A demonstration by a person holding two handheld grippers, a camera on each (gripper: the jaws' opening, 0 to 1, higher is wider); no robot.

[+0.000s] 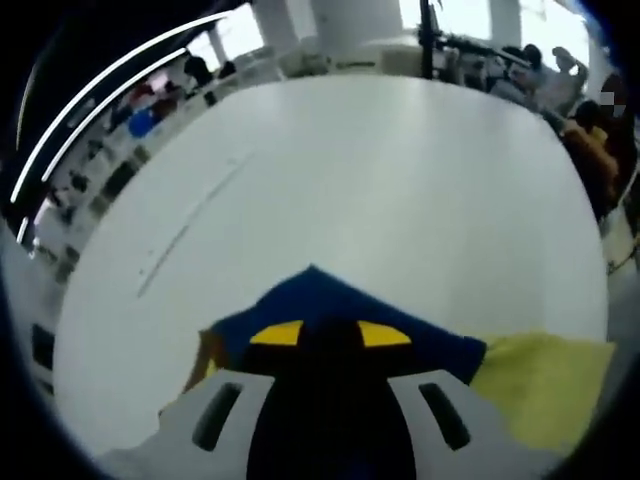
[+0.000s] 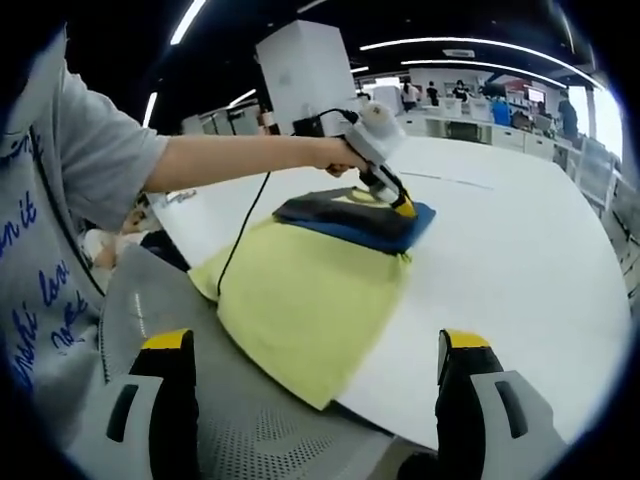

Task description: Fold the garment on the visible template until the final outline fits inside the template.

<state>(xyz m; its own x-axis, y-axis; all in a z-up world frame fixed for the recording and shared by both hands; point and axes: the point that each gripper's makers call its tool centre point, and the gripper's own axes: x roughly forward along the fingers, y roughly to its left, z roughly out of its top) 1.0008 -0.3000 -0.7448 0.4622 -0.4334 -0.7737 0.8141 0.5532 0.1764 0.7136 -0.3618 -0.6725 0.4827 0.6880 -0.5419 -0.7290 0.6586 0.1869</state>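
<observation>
A dark blue garment (image 2: 345, 222) lies folded on the far part of a yellow template cloth (image 2: 305, 300), which hangs over the near edge of the white table (image 2: 520, 270). A person's hand holds my left gripper (image 2: 403, 207) down on the garment's right end. In the left gripper view the blue garment (image 1: 320, 295) spreads around the jaws of the left gripper (image 1: 330, 335). Its yellow tips stand close together with dark fabric between them, and the yellow template (image 1: 545, 385) shows at the right. My right gripper (image 2: 317, 342) hovers open over the template's near edge, holding nothing.
A grey mesh chair (image 2: 215, 425) sits below the table's near edge. A black cable (image 2: 250, 225) trails from the left gripper across the template. The person's grey sleeve (image 2: 90, 150) fills the left side. A white pillar (image 2: 300, 75), desks and people stand beyond the table.
</observation>
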